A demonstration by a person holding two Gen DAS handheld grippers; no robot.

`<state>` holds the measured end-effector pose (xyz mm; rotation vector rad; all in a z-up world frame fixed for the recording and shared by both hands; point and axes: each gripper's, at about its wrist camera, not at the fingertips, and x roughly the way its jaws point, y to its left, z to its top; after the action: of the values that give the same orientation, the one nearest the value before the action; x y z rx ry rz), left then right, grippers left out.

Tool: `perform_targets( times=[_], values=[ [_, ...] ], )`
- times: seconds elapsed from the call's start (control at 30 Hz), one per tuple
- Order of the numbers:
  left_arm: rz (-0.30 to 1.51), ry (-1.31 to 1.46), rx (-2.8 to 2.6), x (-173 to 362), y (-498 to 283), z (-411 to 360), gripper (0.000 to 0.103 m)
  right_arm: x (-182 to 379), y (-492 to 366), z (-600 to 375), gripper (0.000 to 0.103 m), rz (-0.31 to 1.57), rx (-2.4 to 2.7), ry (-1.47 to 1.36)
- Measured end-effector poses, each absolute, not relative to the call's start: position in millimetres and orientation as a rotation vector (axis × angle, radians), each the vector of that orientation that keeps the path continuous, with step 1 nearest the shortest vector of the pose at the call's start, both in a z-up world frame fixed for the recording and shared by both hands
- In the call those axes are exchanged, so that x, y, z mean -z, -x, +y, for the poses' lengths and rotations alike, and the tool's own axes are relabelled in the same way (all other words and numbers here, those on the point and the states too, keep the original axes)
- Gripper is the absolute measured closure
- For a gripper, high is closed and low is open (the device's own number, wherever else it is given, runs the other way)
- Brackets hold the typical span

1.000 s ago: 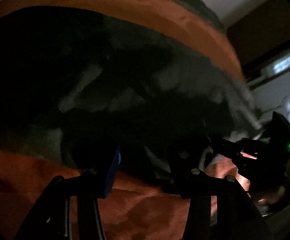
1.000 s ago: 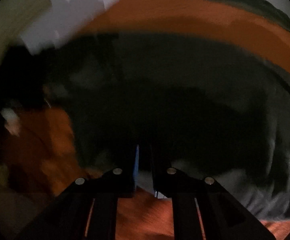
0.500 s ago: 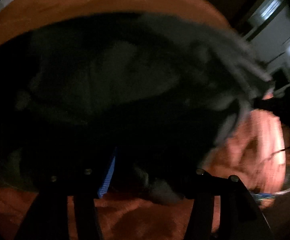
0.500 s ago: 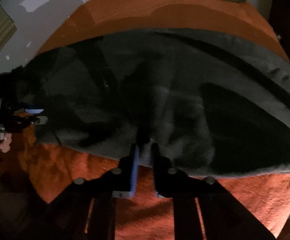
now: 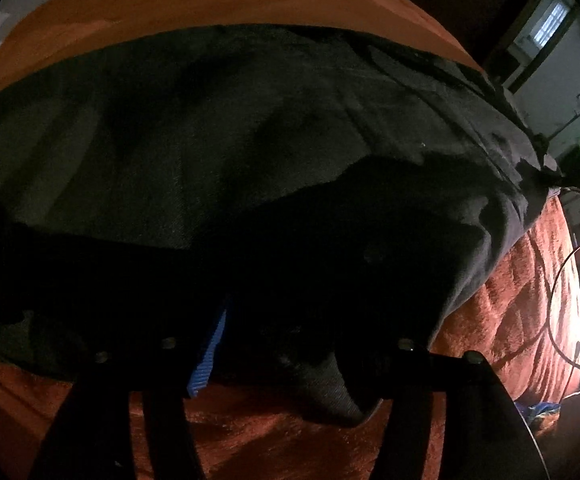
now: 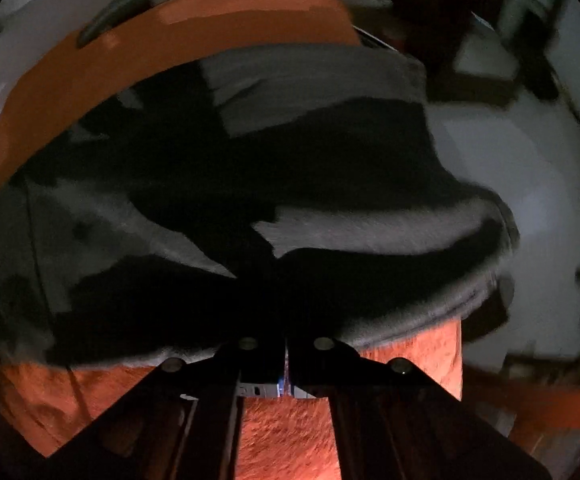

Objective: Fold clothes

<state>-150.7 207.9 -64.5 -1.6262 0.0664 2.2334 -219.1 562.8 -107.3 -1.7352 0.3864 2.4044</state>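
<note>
While my left gripper (image 5: 285, 356) hangs over the near hem of the dark grey garment (image 5: 209, 140), its jaws are opening, a fold of cloth lying loose between them. That garment lies spread across the orange blanket (image 5: 530, 300). My right gripper (image 6: 285, 354) has its jaws together; whether they pinch the garment's dark edge I cannot tell.

1. The dark garment (image 5: 209, 152) covers most of the orange bed (image 5: 177, 4).
2. Bare bed lies free beyond it and along the near edge.
3. A thin cable (image 5: 554, 312) crosses the bed's right side.
</note>
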Motion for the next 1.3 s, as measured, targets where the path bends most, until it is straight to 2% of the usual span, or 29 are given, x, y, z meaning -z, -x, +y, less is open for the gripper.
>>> perform_targets(
  times=[0.1, 0.17, 0.2, 0.23, 0.33, 0.5, 0.57, 0.6, 0.63, 0.67, 0.7, 0.73, 0.9, 0.97, 1.0, 1.07, 1.1, 1.13, 1.27, 1.3],
  values=[
    [0.036, 1.633, -2.229, 69.6, 137.2, 200.9, 0.04, 88.8, 218.8, 568.9, 0.094, 0.498, -2.434, 1.676],
    [0.008, 1.639, -2.225, 72.4, 133.2, 198.4, 0.04, 70.2, 226.8, 573.9, 0.067, 0.462, -2.478, 1.613],
    [-0.008, 1.642, -2.222, 73.5, 132.9, 197.8, 0.039, 60.2, 233.5, 579.1, 0.046, 0.43, -2.496, 1.57],
    [-0.025, 1.646, -2.219, 74.8, 132.7, 197.6, 0.039, 49.1, 240.1, 590.1, 0.036, 0.4, -2.506, 1.528],
    [-0.08, 1.662, -2.208, 79.1, 136.0, 198.5, 0.036, 38.6, 273.5, 621.1, 0.035, 0.378, -2.484, 1.455],
    [-0.123, 1.676, -2.2, 81.9, 137.8, 198.0, 0.035, 73.4, 333.1, 681.0, 0.035, 0.566, -2.333, 1.504],
    [-0.132, 1.681, -2.201, 85.8, 137.6, 205.9, 0.034, 88.4, 350.7, 688.9, 0.051, 0.542, -2.311, 1.563],
    [-0.136, 1.683, -2.202, 88.7, 137.7, 211.9, 0.033, 95.5, 354.8, 688.3, 0.069, 0.534, -2.32, 1.587],
    [-0.14, 1.686, -2.202, 90.8, 137.7, 216.3, 0.032, 100.0, 358.8, 686.6, 0.08, 0.545, -2.321, 1.606],
    [-0.143, 1.687, -2.201, 91.4, 137.5, 216.6, 0.031, 103.0, 362.8, 684.3, 0.085, 0.567, -2.316, 1.623],
    [-0.145, 1.688, -2.2, 89.9, 139.2, 220.4, 0.031, 106.1, 366.7, 682.1, 0.1, 0.588, -2.311, 1.639],
    [-0.147, 1.688, -2.2, 86.6, 141.2, 226.8, 0.03, 107.8, 368.8, 679.2, 0.103, 0.597, -2.31, 1.646],
    [-0.154, 1.684, -2.198, 80.2, 136.1, 215.8, 0.029, 85.2, 373.9, 660.6, 0.103, 0.44, -2.371, 1.517],
    [-0.159, 1.681, -2.197, 79.6, 135.6, 213.1, 0.029, 85.3, 365.3, 658.7, 0.102, 0.461, -2.326, 1.565],
    [-0.164, 1.681, -2.196, 80.1, 136.4, 213.7, 0.029, 85.9, 359.5, 657.8, 0.098, 0.478, -2.302, 1.591],
    [-0.178, 1.681, -2.191, 80.3, 137.3, 214.1, 0.028, 87.3, 339.4, 653.2, 0.072, 0.521, -2.255, 1.626],
    [-0.184, 1.68, -2.189, 80.2, 137.8, 213.8, 0.028, 88.1, 320.3, 648.2, 0.055, 0.55, -2.235, 1.626],
    [-0.191, 1.68, -2.187, 80.2, 138.7, 214.2, 0.028, 88.0, 302.7, 645.5, 0.05, 0.569, -2.214, 1.62],
    [-0.211, 1.672, -2.174, 81.5, 142.7, 216.6, 0.028, 90.9, 229.6, 655.4, 0.048, 0.618, -2.127, 1.572],
    [-0.207, 1.668, -2.171, 81.6, 143.3, 217.8, 0.028, 93.9, 212.7, 662.8, 0.045, 0.631, -2.094, 1.563]
  ],
)
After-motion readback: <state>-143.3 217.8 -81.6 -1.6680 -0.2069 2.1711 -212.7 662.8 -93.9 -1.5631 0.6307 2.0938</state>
